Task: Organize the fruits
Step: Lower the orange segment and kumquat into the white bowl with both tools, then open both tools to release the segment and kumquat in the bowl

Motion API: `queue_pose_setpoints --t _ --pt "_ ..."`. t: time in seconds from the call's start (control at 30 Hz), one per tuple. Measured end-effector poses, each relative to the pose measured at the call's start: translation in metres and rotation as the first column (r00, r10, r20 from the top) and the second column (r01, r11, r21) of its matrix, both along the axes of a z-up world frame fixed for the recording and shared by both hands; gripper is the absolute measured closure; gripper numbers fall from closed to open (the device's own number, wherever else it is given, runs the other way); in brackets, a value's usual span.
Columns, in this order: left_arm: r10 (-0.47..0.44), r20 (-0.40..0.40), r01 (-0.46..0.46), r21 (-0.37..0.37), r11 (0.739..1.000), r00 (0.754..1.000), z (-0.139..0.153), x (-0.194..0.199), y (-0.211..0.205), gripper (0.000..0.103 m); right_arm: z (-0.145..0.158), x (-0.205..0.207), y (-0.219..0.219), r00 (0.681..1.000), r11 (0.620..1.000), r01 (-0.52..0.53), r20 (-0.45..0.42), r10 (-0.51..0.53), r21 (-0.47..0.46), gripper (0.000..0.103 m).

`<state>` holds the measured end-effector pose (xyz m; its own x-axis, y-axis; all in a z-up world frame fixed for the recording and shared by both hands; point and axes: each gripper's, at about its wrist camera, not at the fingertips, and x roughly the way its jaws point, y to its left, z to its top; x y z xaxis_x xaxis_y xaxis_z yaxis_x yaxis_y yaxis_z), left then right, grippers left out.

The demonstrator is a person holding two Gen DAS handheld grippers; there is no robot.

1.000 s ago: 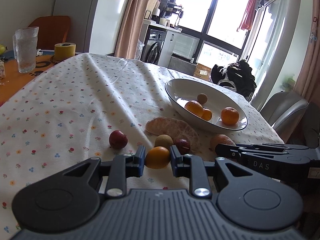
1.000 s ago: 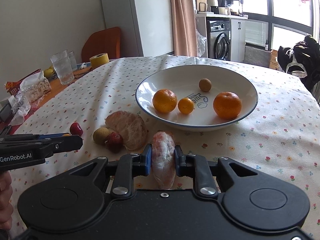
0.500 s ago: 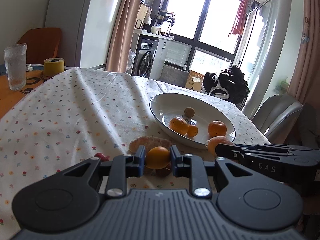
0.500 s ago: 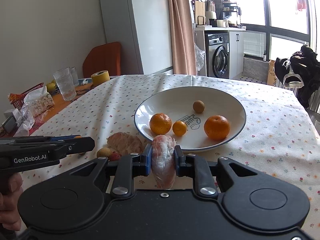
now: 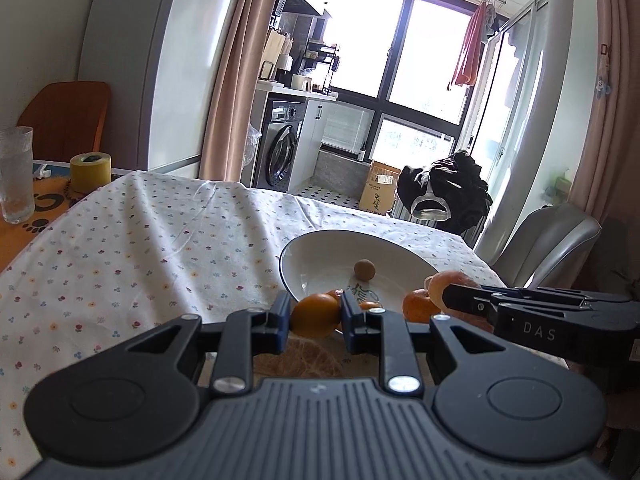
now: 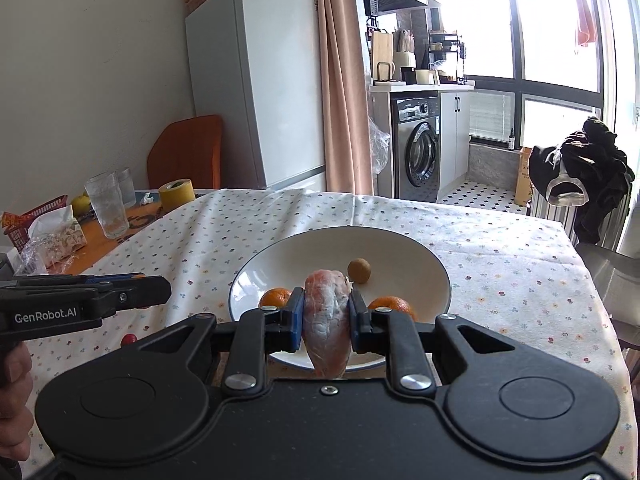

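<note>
Over the table [image 6: 500,256] with its flowered cloth and white bowl [image 6: 400,244], the left hand-held gripper [image 5: 316,317] clamps a small orange fruit [image 5: 314,314] while the right hand-held gripper [image 6: 326,316] clamps a peeled pinkish pomelo segment [image 6: 326,320].

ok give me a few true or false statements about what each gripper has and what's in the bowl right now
1. The left gripper is shut on a small orange fruit. True.
2. The right gripper is open with nothing in it. False: it is shut on a peeled pinkish citrus segment.
3. A small round brown fruit lies in the white bowl. True.
4. The bowl holds no fruit. False: besides the brown fruit, oranges lie in it.
5. A roll of yellow tape stands at the far left of the table. True.
</note>
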<state>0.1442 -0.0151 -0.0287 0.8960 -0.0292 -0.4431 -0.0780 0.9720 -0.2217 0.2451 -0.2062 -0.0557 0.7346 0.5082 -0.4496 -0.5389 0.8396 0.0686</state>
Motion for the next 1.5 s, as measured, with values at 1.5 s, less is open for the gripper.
queue_pose_setpoints --t 1.5 --pt "0.012 -0.068 -0.01 0.03 1.0 0.998 -0.006 0.091 -0.03 0.048 -0.015 0.064 -0.029 0.999 0.995 0.034 -0.041 -0.031 0.095 0.045"
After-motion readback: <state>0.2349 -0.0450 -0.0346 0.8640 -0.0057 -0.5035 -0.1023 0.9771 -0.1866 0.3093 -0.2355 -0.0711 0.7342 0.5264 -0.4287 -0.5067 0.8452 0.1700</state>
